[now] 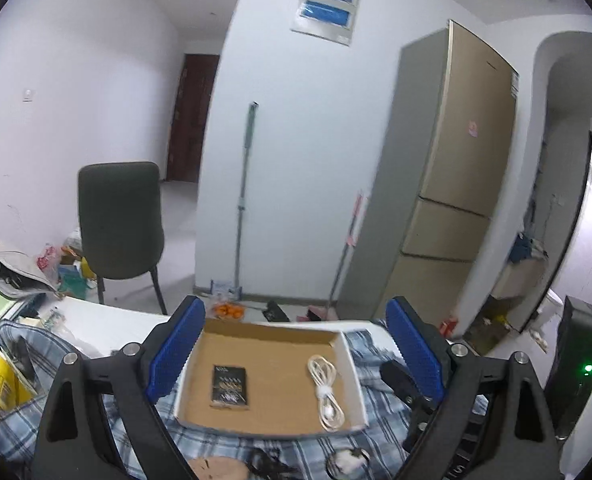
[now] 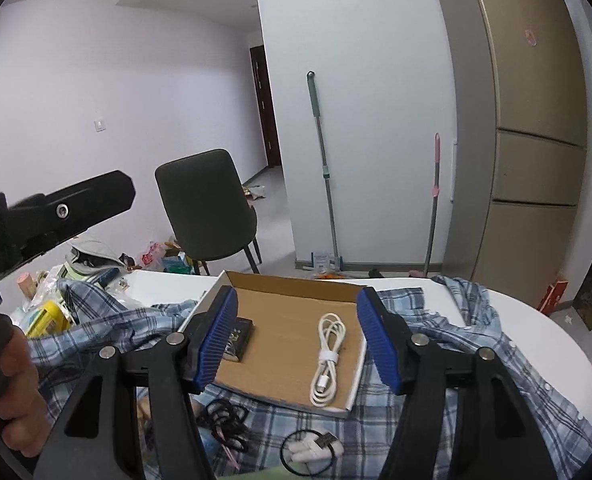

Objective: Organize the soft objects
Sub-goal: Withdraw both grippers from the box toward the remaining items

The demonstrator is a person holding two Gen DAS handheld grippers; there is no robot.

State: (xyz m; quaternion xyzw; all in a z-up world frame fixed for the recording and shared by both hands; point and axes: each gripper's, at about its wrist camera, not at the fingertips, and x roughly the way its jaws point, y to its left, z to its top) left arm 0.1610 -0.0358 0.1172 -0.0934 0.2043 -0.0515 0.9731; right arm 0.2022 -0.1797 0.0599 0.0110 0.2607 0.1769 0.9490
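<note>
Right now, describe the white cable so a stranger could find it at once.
On the plaid shirt covering the table sits a shallow cardboard box. The white cable lies coiled in its right half, bound by a white strap; the other item inside is a flat black packet.

Right gripper (image 2: pixel 298 336) wide apart, nothing between the pads; straight ahead below it sits the shallow cardboard box (image 2: pixel 279 284), low walls, open top. Inside: white cable (image 2: pixel 328 356) toward its right pad, black packet (image 2: pixel 241 338) by its left pad, bare floor between them. Plaid shirt (image 2: pixel 456 344) spreads around the box. Clutter pile (image 2: pixel 55 304) far left. Left gripper (image 1: pixel 296 354) also spread, same box ahead.
</note>
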